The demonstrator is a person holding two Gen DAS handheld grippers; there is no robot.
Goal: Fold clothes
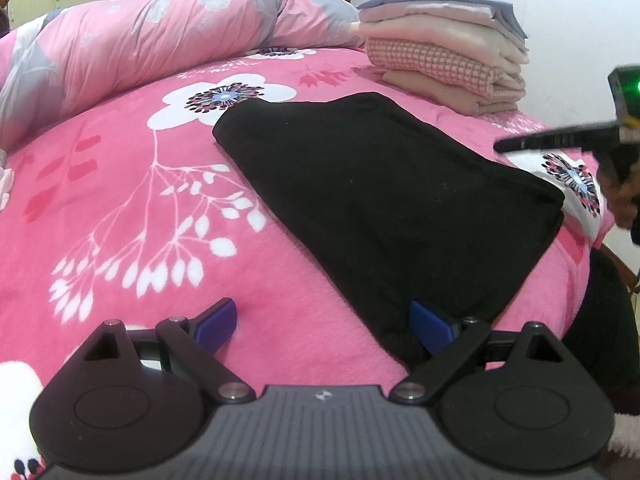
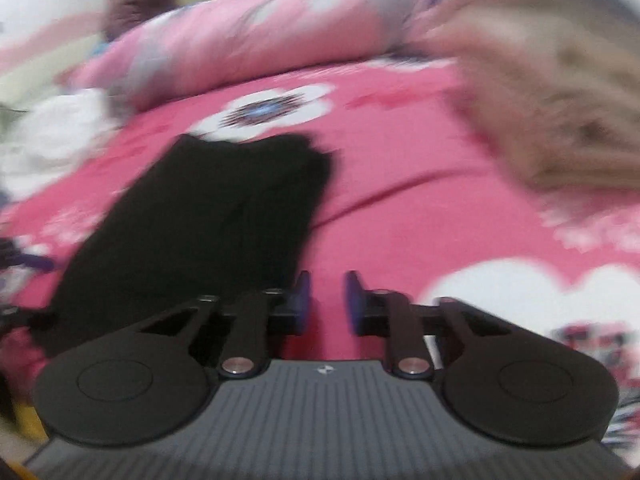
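Left wrist view — black garment point(image 1: 384, 200) folded flat, pink floral bedspread point(image 1: 160, 240)

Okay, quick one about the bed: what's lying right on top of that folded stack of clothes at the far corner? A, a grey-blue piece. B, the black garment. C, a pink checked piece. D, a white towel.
A: the left wrist view shows a grey-blue piece topping the folded stack, with the pink checked piece lower down and the black garment flat on the pink blanket, apart from the stack.

Right wrist view motion-blurred; folded stack point(image 2: 560, 92) smeared; right gripper point(image 1: 520, 144) cut off by frame edge.
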